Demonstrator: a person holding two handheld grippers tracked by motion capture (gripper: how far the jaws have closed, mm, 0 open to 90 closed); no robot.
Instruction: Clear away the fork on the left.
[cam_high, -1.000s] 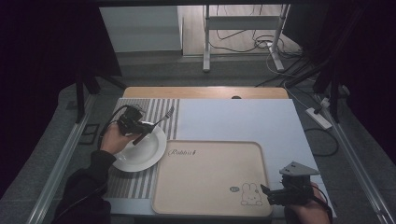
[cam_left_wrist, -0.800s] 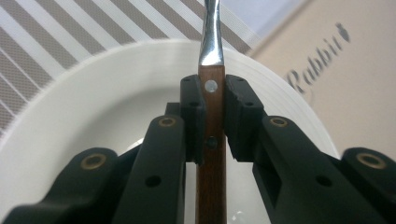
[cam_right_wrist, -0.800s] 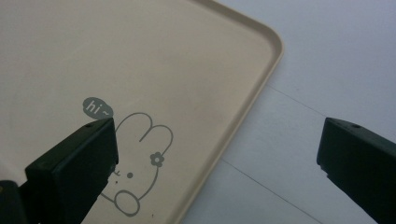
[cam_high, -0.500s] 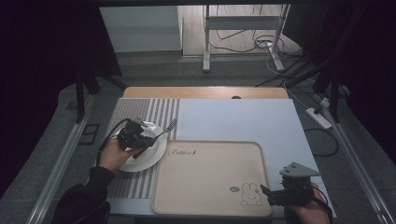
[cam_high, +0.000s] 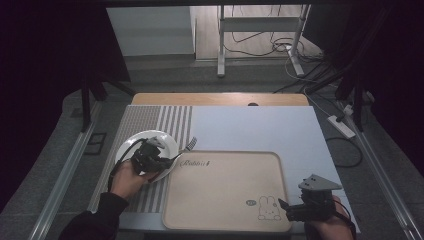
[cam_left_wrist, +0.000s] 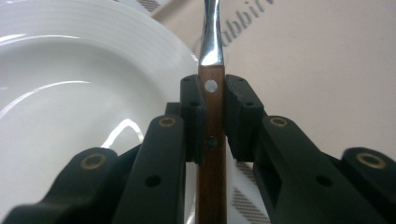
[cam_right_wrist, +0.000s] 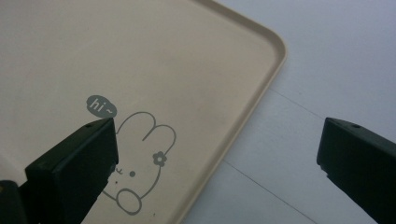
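My left gripper (cam_high: 159, 161) is shut on a fork (cam_high: 186, 147) with a brown wooden handle (cam_left_wrist: 211, 140) and a steel neck (cam_left_wrist: 210, 32). It hovers over the near right part of a white plate (cam_high: 135, 142), and the fork's tines reach toward the far left corner of a beige tray (cam_high: 225, 195). In the left gripper view the plate (cam_left_wrist: 70, 88) lies to the left and the tray (cam_left_wrist: 327, 65) to the right. My right gripper (cam_high: 286, 209) stands open at the tray's near right corner. Its jaws (cam_right_wrist: 217, 135) straddle the tray's rim (cam_right_wrist: 252, 102), beside a printed rabbit (cam_right_wrist: 140, 158).
The plate rests on a grey striped placemat (cam_high: 150, 117) at the table's left. A pale sheet (cam_high: 260, 125) covers the rest of the tabletop under the tray. Cables and a power strip (cam_high: 342, 126) lie on the floor beyond the table.
My left hand has carried the fork toward the near side and slightly right, from the plate's far edge to its near right part. The right gripper has stayed put.
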